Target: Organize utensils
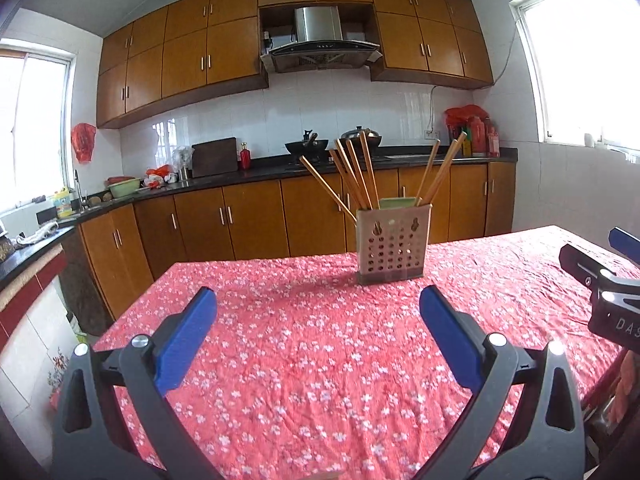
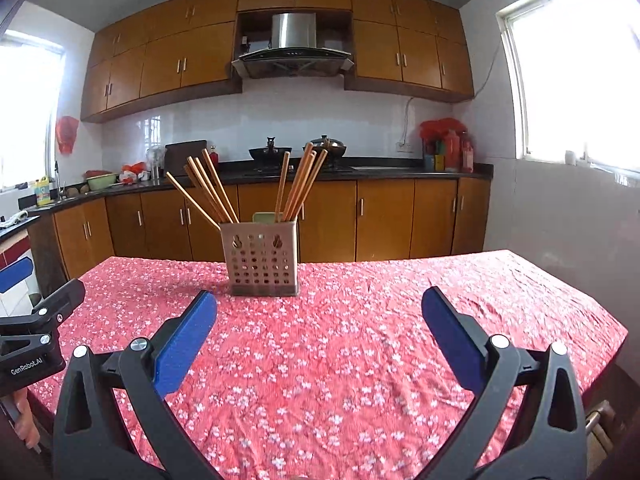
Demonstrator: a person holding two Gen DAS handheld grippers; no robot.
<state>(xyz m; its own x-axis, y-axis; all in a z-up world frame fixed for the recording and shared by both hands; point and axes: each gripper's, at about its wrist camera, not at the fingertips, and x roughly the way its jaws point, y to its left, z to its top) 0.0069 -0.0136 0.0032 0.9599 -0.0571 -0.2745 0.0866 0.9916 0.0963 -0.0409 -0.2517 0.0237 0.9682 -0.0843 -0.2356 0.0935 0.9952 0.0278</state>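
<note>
We have both tools spread wide and empty: the left tool (image 1: 318, 320) and the right tool (image 2: 320, 324) hover side by side over the near part of the desk (image 1: 304, 380), which wears a red flowered cloth. The holder (image 2: 260, 258), a perforated plastic box, stands upright toward the far edge, well apart from both. Wooden chopsticks (image 2: 208, 188) fan out of it in two loose bunches, the second (image 2: 300, 184) leaning the other way. We judge the sticks light, stiff and smooth, apt to slide or roll between the pads, so we would pinch one across its upper shaft. The holder looks light and could tip if nudged.
</note>
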